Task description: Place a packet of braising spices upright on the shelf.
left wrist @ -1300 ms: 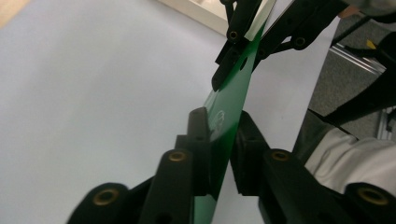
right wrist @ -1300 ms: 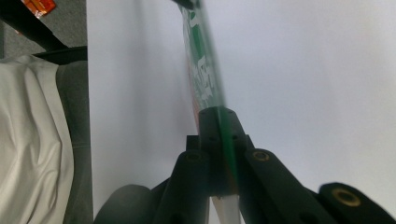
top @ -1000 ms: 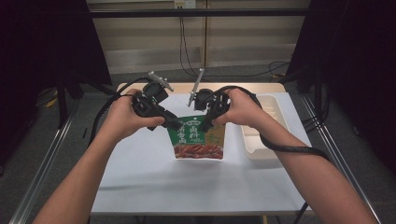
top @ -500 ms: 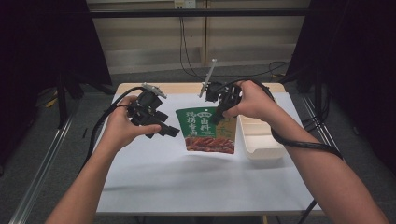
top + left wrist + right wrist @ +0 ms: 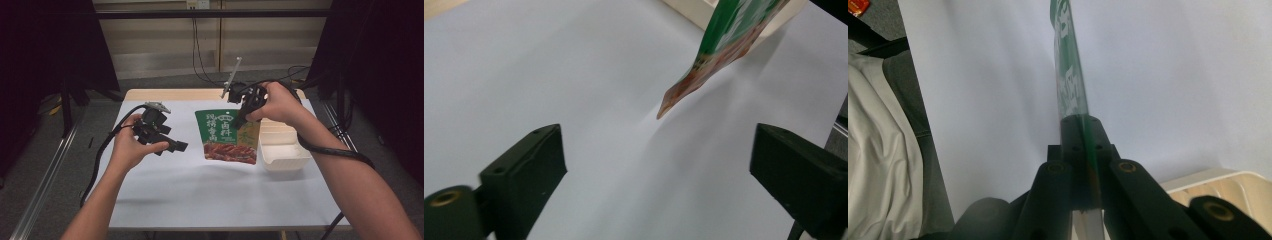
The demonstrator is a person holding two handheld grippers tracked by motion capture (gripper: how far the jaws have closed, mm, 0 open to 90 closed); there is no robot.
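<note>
A green snack pouch (image 5: 229, 135) with white lettering and a red food picture hangs above the white table (image 5: 200, 190), held by its top right corner. My right gripper (image 5: 243, 118) is shut on that corner; in the right gripper view the pouch (image 5: 1070, 75) runs edge-on up from the closed jaws. My left gripper (image 5: 177, 146) is to the left of the pouch, lower and clear of it. Its jaws have just been opening and stand wide apart with nothing between them. The pouch's lower corner (image 5: 684, 90) hangs ahead of them in the left gripper view.
A cream open food box (image 5: 282, 147) sits on the table right of the pouch, also seen at the corner (image 5: 1223, 187) of the right gripper view. Cables trail from both grippers. Dark curtains flank the table.
The left gripper let go of the pouch, opened, and dropped down to the left. The right gripper carried the pouch up and to the right, toward the box.
</note>
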